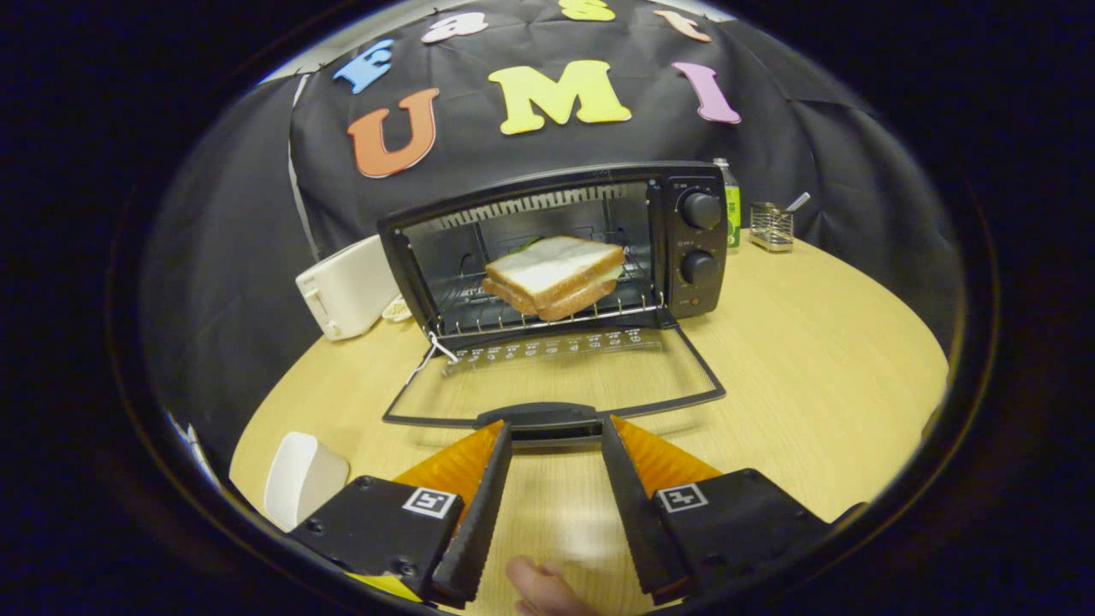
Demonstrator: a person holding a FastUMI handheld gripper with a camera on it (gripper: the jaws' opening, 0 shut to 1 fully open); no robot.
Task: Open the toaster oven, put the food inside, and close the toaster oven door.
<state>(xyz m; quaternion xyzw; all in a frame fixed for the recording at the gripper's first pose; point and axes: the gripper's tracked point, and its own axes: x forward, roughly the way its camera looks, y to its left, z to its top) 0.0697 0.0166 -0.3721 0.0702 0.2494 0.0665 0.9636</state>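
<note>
Toaster oven (565,248) sits at the far middle of my round wooden table (813,376), its glass door (556,376) dropped flat toward me, and the sandwich (554,275) lies on the wire rack inside, near the front of the cavity. The door's dark handle (547,419) is its nearest edge, lying just ahead of my fingertips. Bare tabletop runs wide to the right of the door and on out to the table's rim; to the left there is a narrower strip of wood. A white toaster (346,288) stands just beside the oven's left wall. Behind the oven's right corner are a green bottle (732,210) and a small wire holder (772,227), well apart from the door. A white object (301,488) rests at the near left edge of the table, beside my left finger.

My gripper (556,432) is spread apart and holds nothing; the tips reach the handle's near edge, but I cannot tell whether they touch it. Part of my hand (547,589) shows low between the fingers.
</note>
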